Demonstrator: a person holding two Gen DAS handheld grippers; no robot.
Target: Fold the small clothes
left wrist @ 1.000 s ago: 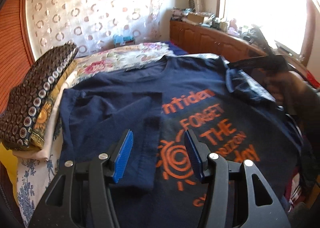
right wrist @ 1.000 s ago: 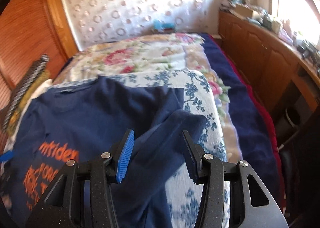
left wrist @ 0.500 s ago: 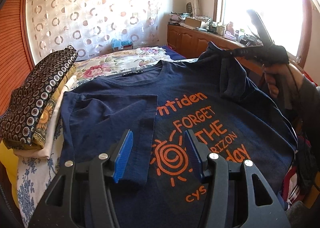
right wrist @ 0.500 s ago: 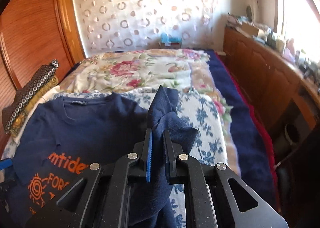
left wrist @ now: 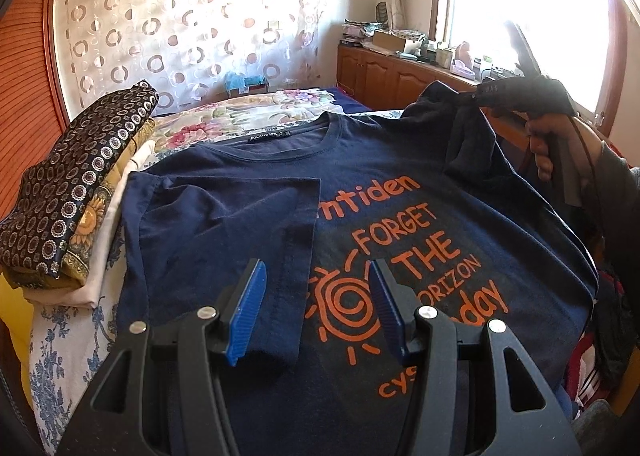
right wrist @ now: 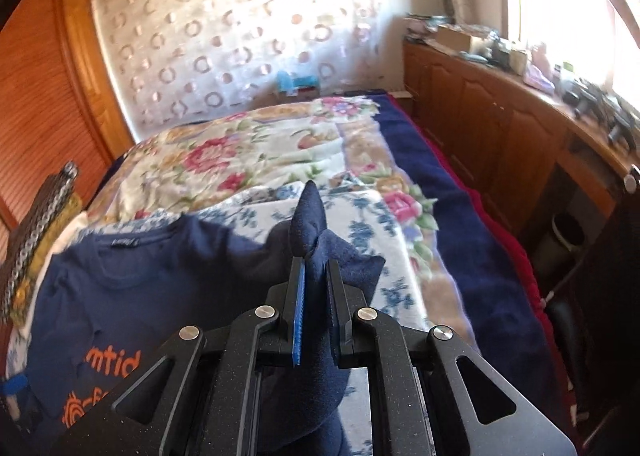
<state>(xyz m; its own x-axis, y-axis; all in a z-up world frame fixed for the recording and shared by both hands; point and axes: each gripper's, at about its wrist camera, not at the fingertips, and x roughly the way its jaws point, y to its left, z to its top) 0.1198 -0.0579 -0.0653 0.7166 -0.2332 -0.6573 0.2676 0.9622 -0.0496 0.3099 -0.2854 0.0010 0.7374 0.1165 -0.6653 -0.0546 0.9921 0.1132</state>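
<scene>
A navy T-shirt with orange lettering lies front-up on the bed. One sleeve is folded in flat over the chest. My left gripper hovers open just above the shirt's lower middle, nothing between its blue pads. The other sleeve is pinched in my right gripper, which is shut on it and holds it lifted off the bed. In the left wrist view that gripper shows at the right, held by a person's hand, with the sleeve hanging from it.
A stack of folded clothes sits at the shirt's left. The floral bedspread stretches beyond the collar. A wooden cabinet with clutter runs along the right under the window. A wooden wardrobe stands on the left.
My right gripper closed on the right sleeve, which lay between its open jaws, and raised it off the bed. The left gripper has stayed where it was, open.
</scene>
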